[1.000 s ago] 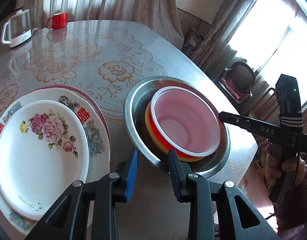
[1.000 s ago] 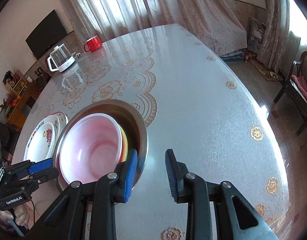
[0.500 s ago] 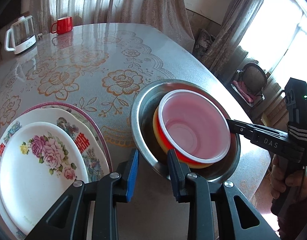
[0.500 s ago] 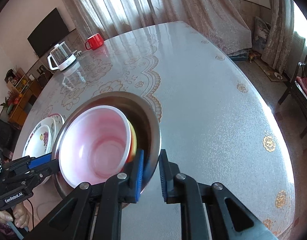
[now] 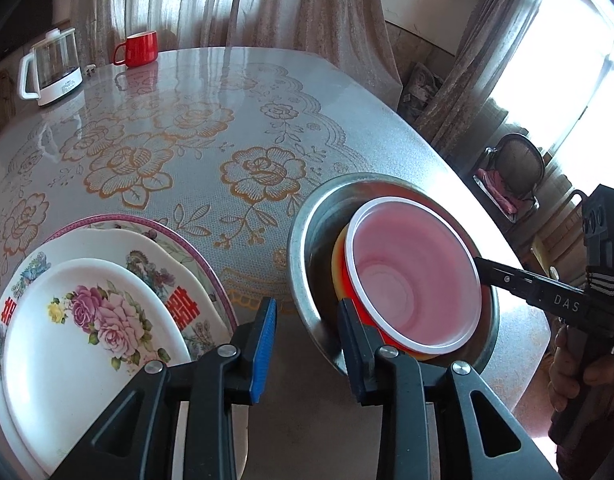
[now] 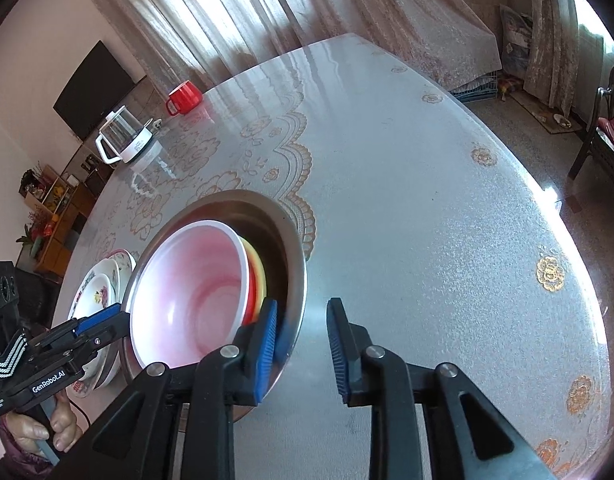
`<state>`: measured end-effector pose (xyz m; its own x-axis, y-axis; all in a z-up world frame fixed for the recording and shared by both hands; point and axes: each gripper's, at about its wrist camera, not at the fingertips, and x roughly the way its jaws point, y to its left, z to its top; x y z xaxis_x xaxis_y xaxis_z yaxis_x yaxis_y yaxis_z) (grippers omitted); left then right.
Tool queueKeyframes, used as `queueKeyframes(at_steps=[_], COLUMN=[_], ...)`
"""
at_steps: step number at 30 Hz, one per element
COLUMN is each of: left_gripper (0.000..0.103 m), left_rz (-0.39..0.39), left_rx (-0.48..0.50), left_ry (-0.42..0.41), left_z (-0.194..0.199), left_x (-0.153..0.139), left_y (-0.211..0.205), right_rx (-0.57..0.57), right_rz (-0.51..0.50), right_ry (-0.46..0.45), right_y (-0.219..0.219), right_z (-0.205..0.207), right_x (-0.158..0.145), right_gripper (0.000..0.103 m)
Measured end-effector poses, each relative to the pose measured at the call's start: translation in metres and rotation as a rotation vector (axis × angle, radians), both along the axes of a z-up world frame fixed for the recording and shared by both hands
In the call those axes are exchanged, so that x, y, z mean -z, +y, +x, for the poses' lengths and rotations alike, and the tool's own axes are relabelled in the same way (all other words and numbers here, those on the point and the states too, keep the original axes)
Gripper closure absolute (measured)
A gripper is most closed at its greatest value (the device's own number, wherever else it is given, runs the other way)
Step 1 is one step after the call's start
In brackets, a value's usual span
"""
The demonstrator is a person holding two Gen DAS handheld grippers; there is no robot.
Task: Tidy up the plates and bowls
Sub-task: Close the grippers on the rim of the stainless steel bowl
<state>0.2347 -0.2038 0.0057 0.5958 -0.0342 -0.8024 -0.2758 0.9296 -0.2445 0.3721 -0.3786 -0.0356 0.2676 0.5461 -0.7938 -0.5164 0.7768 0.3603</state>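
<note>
Table: a round top [image 5: 211, 128] under a glossy, pebbled grey cover printed with gold roses and scalloped lace borders; window glare lay across its right edge.
Bowls: a steel basin [image 5: 307, 240] sat near the table's near edge, holding a yellow bowl [image 6: 258, 270], a red one and, innermost, a pink bowl [image 5: 411, 276] with a white rim.
Plates: a floral stack [image 5: 87, 320] lay just left of the basin, smallest plate on top.
Left gripper [image 5: 305, 344]: jaws wide apart, straddling the basin's near rim, gripping nothing.
Right gripper [image 6: 301, 344]: jaws parted around the basin's opposite rim, one blue pad inside the wall, not closed on it.
Far edge: a red mug [image 5: 139, 49] beside a glass kettle [image 5: 51, 68].
Room: sheer curtains [image 6: 227, 12], a wall-mounted television [image 6: 95, 88], a cluttered shelf, a dark chair [image 5: 515, 172] by a bright window.
</note>
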Motion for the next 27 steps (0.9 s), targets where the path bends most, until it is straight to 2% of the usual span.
queueKeyframes(at_steps=[6, 8, 9, 11, 13, 21, 23, 27], left_gripper=[0.075, 0.09, 0.09, 0.089, 0.089, 0.087, 0.085, 0.087], left_rz=[0.011, 0.011, 0.01, 0.032, 0.039, 0.041, 0.036, 0.061], left_rx=[0.002, 0.009, 0.021, 0.022, 0.026, 0.025, 0.018, 0.027], left_ry=[0.018, 0.033, 0.035, 0.038, 0.034, 0.036, 0.044, 0.045], left_z=[0.027, 0.035, 0.039, 0.042, 0.041, 0.044, 0.047, 0.052], left_x=[0.001, 0.004, 0.005, 0.004, 0.002, 0.009, 0.012, 0.014], left_y=[0.009, 0.012, 0.012, 0.01, 0.006, 0.003, 0.003, -0.001], right_rx=[-0.006, -0.013, -0.021, -0.047, -0.048, -0.061, -0.071, -0.079], right_rz=[0.018, 0.015, 0.009, 0.001, -0.034, -0.061, -0.056, -0.04], right_ry=[0.003, 0.001, -0.005, -0.029, -0.065, -0.096, -0.087, -0.059], right_y=[-0.004, -0.003, -0.001, 0.005, 0.01, 0.016, 0.016, 0.016], right_z=[-0.004, -0.004, -0.005, -0.009, -0.009, 0.008, 0.012, 0.016], right_x=[0.0, 0.001, 0.002, 0.001, -0.001, -0.002, -0.001, 0.003], right_gripper=[0.079, 0.079, 0.079, 0.088, 0.088, 0.09, 0.09, 0.089])
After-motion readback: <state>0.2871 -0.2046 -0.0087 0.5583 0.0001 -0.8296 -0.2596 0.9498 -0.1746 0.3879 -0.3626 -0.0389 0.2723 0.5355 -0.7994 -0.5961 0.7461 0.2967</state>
